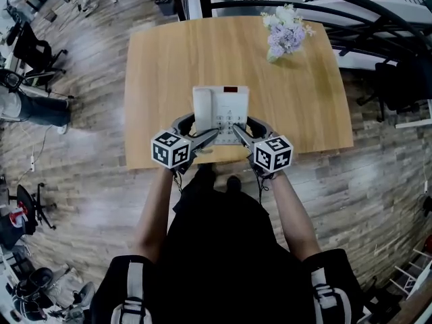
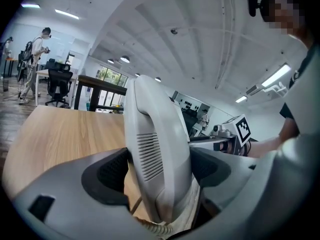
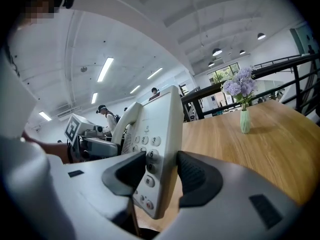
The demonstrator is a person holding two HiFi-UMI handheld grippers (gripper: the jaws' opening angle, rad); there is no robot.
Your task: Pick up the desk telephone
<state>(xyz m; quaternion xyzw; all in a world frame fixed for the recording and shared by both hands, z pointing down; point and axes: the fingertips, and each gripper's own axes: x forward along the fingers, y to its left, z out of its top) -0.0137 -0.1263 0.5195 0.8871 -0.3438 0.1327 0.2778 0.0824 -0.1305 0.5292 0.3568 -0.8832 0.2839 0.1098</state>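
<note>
Open office, wood-plank floor, and a pale wooden table (image 1: 169, 66) with a vase of lilac flowers (image 1: 287, 32) at its far corner. Down at the left gripper (image 2: 160, 169): its jaws are clamped across the handset (image 2: 155, 149) side of the desk telephone (image 1: 221, 110), dark pads pressing on either side of the white plastic, coiled cord just below. Over to the right gripper (image 3: 162, 176): jaws spread wide but biting, one pad on the keypad (image 3: 147, 151) face, the other on the underside of the phone's right edge. So both claws have it, one per side!

Outward from there, the head view shows the phone between the two marker cubes, at the table's near edge, right in front of the person. In both gripper views the body tilts up and bare wood shows beneath its lower edge, so it looks to be clear of the tabletop. My call: grasp made, lift apparently under way or done; all that is left is holding it steady.
</note>
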